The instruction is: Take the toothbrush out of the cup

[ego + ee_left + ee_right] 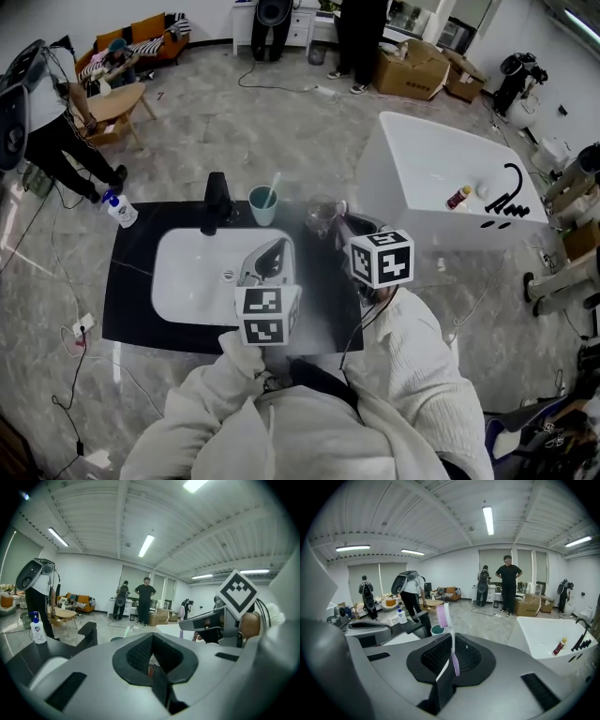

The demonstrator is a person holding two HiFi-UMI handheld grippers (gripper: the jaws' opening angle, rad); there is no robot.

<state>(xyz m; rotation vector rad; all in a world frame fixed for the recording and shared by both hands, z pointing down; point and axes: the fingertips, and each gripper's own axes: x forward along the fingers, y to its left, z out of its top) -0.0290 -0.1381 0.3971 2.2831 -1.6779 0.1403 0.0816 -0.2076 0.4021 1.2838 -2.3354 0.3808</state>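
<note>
Fingers [432, 660] of my right gripper [448, 671] clamp the pink-bristled, white-and-purple plastic toothbrush [451, 637] upright; my left gripper [153, 668] is pressed closed.

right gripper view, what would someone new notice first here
The toothbrush with pink bristles, clamped in the right gripper, fills the middle of the right gripper view. Behind it sits the teal cup on the dark counter by the white sink, with people standing farther off.

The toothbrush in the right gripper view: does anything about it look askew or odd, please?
Nothing stands out. The toothbrush stands nearly upright, clamped by its handle in the right hand-held gripper, head up, clear of the teal cup.
</note>
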